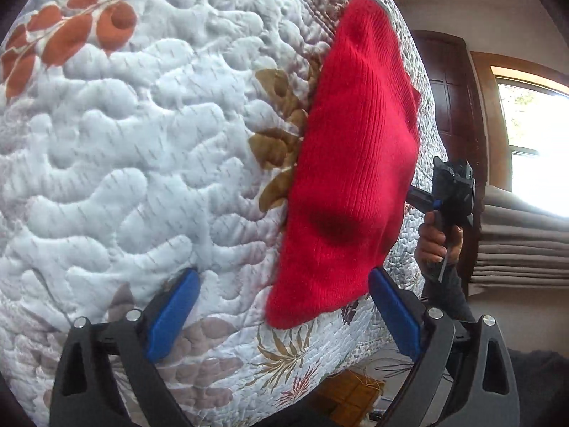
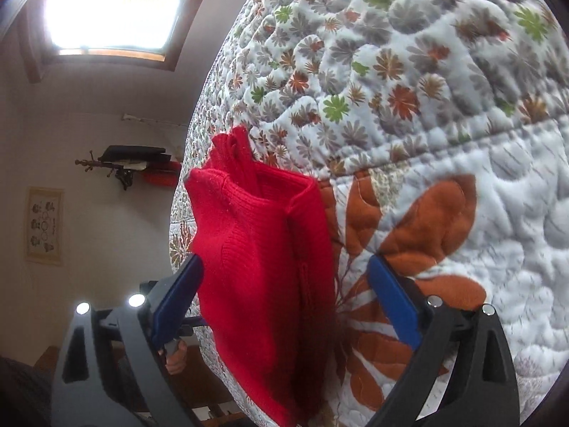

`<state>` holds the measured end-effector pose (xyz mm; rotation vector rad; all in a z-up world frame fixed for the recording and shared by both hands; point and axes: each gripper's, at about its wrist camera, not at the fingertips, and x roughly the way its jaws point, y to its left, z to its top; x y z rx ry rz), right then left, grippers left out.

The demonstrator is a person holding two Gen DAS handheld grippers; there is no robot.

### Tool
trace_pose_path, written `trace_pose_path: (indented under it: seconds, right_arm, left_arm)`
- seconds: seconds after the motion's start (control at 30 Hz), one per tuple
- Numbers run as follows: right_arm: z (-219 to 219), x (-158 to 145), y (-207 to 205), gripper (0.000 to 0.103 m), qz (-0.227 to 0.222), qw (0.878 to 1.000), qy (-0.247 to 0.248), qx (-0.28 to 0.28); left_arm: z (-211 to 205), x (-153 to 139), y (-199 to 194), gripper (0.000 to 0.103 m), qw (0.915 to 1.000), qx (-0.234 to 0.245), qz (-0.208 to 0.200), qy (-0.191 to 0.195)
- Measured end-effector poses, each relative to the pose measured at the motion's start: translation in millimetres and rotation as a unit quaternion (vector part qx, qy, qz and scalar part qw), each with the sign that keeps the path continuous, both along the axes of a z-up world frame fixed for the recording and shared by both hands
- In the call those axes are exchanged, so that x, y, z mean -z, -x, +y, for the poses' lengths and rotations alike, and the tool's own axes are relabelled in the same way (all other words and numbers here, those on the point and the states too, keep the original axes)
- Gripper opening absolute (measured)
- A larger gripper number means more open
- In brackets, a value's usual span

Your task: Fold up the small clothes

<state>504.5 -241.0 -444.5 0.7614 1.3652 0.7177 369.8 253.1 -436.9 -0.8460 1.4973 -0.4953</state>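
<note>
A: How are the grippers seen?

B: The left gripper (image 1: pixel 284 295) is spread wide, nothing pinched between its smooth blue pads (image 1: pixel 170 316). The right gripper (image 2: pixel 284 291) is likewise spread.

A: And the garment?

B: A red ribbed-knit garment (image 1: pixel 352 163), folded into a rounded bundle, is laid on the puffy quilted floral bedspread (image 1: pixel 142 142). Its lower edge is cut off in the right view.

A: Beyond the garment?

B: A hand (image 1: pixel 435 242) is seen there; its gripper's fingers are hidden.

The small red knitted garment (image 1: pixel 348 163) is ribbed wool-like cloth, soft and matt, with a fuzzy nap. Under it, the white quilted floral bedspread (image 1: pixel 142 142) is puffy stitched cotton with a faint sheen. Both grippers have matt black plastic frames, smooth blue finger pads (image 2: pixel 391 306) and shiny metal pins (image 2: pixel 433 300).
</note>
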Motion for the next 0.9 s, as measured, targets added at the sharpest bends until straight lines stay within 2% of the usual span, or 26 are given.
trace_pose_path:
  seconds: [0.17,0.27,0.37,0.47,0.6,0.73,0.8,0.9]
  right_arm:
    - [24.9,-2.8,-11.0,0.096,-0.014,1.000,0.006,-0.023]
    - [47.0,-4.0,-15.4,0.097,-0.020,0.999,0.005,-0.034]
    - [51.2,-1.8,-14.4,0.101,-0.027,0.999,0.005,-0.044]
    - [52.5,-0.8,-16.5,0.101,-0.026,0.998,-0.008,-0.050]
    - [55.7,-1.7,-14.7,0.099,-0.023,0.996,-0.044,-0.069]
    - [70.9,-1.3,-16.1,0.099,-0.041,0.995,-0.035,-0.086]
    - [68.5,0.7,-17.2,0.099,-0.041,0.995,-0.052,-0.075]
    - [76.5,-3.0,-15.4,0.099,-0.057,0.993,-0.059,-0.086]
  left_arm:
    - [-4.4,9.3,-0.3,0.099,0.9992,0.000,-0.009,0.039]
    - [-8.6,10.6,1.2,0.097,0.9965,0.004,-0.012,0.082]
    - [-32.3,13.2,-1.7,0.092,0.9926,0.040,-0.011,0.114]
    - [-53.0,18.8,-6.1,0.092,0.9904,0.066,-0.015,0.120]
    - [-54.3,20.8,-8.6,0.092,0.9876,0.061,-0.013,0.144]
    - [-69.1,16.7,-13.2,0.092,0.9847,0.083,-0.027,0.151]
    - [-71.0,24.9,-15.9,0.092,0.9856,0.073,-0.024,0.150]
    - [-75.8,23.4,-16.6,0.091,0.9844,0.072,-0.033,0.157]
